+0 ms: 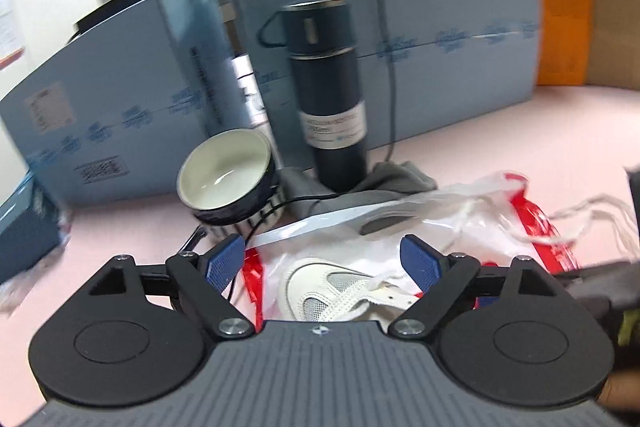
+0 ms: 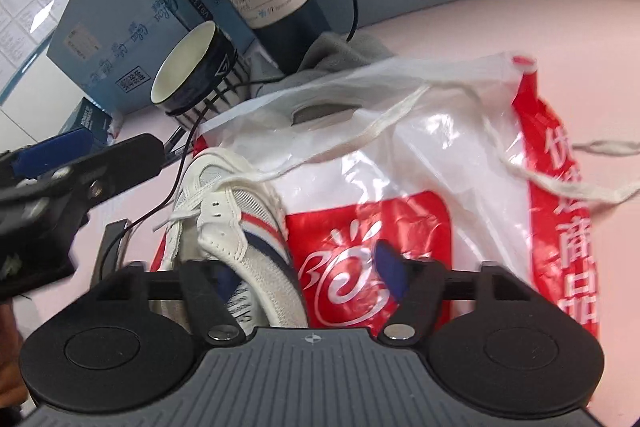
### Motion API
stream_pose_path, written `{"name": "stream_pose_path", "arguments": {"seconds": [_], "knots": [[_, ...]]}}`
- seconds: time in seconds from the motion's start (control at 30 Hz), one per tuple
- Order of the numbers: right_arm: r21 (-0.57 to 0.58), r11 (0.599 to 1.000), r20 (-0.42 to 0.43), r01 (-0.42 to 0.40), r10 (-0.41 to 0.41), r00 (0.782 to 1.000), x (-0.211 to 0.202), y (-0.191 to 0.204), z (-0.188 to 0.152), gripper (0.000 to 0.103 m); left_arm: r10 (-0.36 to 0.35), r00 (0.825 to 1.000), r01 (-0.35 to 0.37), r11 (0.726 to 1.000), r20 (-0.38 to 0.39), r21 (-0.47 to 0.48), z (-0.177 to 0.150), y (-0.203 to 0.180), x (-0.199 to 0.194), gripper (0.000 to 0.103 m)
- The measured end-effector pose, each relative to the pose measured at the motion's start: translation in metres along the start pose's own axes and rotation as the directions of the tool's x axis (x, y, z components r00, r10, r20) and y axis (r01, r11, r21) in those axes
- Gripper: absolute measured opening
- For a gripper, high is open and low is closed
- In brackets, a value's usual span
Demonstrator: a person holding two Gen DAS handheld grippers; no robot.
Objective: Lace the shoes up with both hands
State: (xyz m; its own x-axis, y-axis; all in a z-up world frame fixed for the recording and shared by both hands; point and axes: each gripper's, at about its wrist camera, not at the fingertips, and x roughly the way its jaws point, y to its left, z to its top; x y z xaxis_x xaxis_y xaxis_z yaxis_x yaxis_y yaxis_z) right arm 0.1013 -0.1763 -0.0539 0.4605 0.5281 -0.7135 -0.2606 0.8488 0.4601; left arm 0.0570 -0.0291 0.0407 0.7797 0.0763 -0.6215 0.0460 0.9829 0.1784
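A white sneaker [image 2: 232,219] with red and navy stripes lies on a red and white plastic bag [image 2: 440,167] on the pink table. Its white lace [image 2: 380,131] runs loose from the eyelets across the bag to the right. My right gripper [image 2: 308,277] is open, with the shoe's heel end between its fingers and the right pad clear of it. My left gripper [image 1: 323,263] is open above the sneaker's [image 1: 332,291] toe, touching nothing. Lace strands [image 1: 592,211] trail over the bag [image 1: 460,219] at the right. The left gripper's fingers [image 2: 80,163] show at the left of the right wrist view.
A dark blue flask [image 1: 332,87] stands behind the bag on a grey cloth [image 1: 400,179]. A dark bowl [image 1: 226,175] with a white inside tilts beside it. A black cable [image 2: 176,183] runs past the shoe. Blue boxes [image 1: 140,99] wall off the back.
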Motion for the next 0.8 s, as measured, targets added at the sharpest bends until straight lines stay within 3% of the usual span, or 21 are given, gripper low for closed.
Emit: {"name": "stream_pose_path", "arguments": {"seconds": [0.1,0.2,0.3,0.43,0.57,0.67,0.8], "knots": [[-0.010,1.000,-0.016,0.002,-0.003,1.000,0.000,0.000,0.004,0.074,0.025,0.999,-0.029,0.995,-0.044,-0.091,0.013,0.001,0.004,0.084],[-0.013,1.000,-0.023,0.015,-0.016,1.000,-0.001,0.000,0.004,0.079,0.111,0.991,-0.122,0.979,-0.074,-0.162,0.029,-0.003,0.007,0.084],[-0.019,0.999,-0.029,0.043,-0.044,0.999,0.000,0.002,0.001,0.081,0.248,0.966,-0.256,0.955,-0.075,-0.147,0.044,-0.021,0.009,0.084],[-0.025,0.996,-0.026,0.087,-0.088,0.996,0.000,0.005,-0.004,0.084,0.343,0.939,-0.342,0.930,-0.021,-0.135,0.055,-0.043,0.005,0.086],[-0.043,0.992,-0.028,0.118,-0.119,0.992,-0.001,0.008,-0.007,0.088,0.370,0.929,-0.367,0.925,0.006,-0.095,0.057,-0.060,0.004,0.087],[-0.038,0.993,-0.033,0.113,-0.114,0.993,-0.002,0.005,-0.006,0.090,0.359,0.933,-0.354,0.926,0.013,-0.128,0.054,-0.052,-0.001,0.088],[-0.029,0.994,-0.032,0.108,-0.109,0.994,-0.004,0.001,-0.007,0.091,0.379,0.925,-0.380,0.917,-0.035,-0.124,0.049,-0.037,-0.004,0.089]]}}
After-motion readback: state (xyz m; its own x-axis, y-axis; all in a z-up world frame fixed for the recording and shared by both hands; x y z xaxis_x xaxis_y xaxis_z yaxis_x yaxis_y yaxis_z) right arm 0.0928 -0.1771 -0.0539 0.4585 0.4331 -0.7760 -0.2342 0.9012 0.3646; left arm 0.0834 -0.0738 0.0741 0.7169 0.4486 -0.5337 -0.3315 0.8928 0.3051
